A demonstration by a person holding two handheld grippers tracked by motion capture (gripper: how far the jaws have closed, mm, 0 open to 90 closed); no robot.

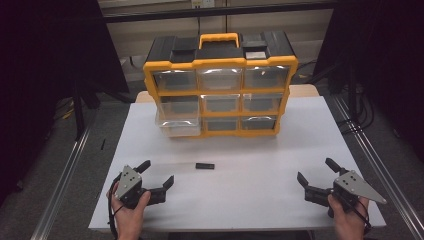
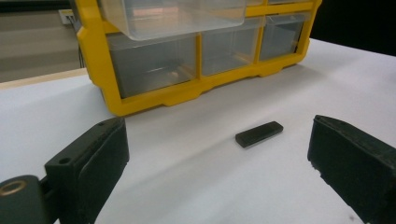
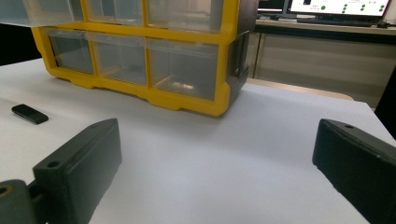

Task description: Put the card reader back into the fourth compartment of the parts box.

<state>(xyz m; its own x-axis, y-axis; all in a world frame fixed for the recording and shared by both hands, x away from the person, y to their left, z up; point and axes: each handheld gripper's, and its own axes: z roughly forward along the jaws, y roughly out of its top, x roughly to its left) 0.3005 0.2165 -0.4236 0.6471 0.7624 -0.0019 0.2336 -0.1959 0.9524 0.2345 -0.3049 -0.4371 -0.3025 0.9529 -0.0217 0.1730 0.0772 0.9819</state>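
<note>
Right, from the high view we have the left tool (image 1: pixel 159 176) low at the near left of the white bench (image 1: pixel 260 200), jaws spread and empty, and the right tool (image 1: pixel 317 172) mirrored at the near right, jaws just as wide with nothing between them. Between the two, closer to the left, lies the small black stick (image 1: pixel 204 166), flat on the bench and well in front of the yellow organiser (image 1: pixel 220 92). One clear drawer (image 1: pixel 178 126) on the organiser's left column stands pulled out.

Over to the left gripper view: the stick (image 2: pixel 259 134) sits ahead, right of centre between the two open jaws, lying at a slant, apart from both. The organiser (image 2: pixel 187 91) rises behind it, the pulled drawer (image 2: pixel 173 16) jutting overhead.

Now the right gripper view: the stick (image 3: pixel 29 113) is far off at the left edge, outside the jaws' span; the organiser (image 3: pixel 154 98) stands ahead.

Our read: that stick looks light, rigid and smooth-cased, thin enough to lie nearly flush with the bench, so it may skid if nudged. We'd take it across its narrow width at mid-length, jaws coming down on the two long edges, left tool being the nearer one.
</note>
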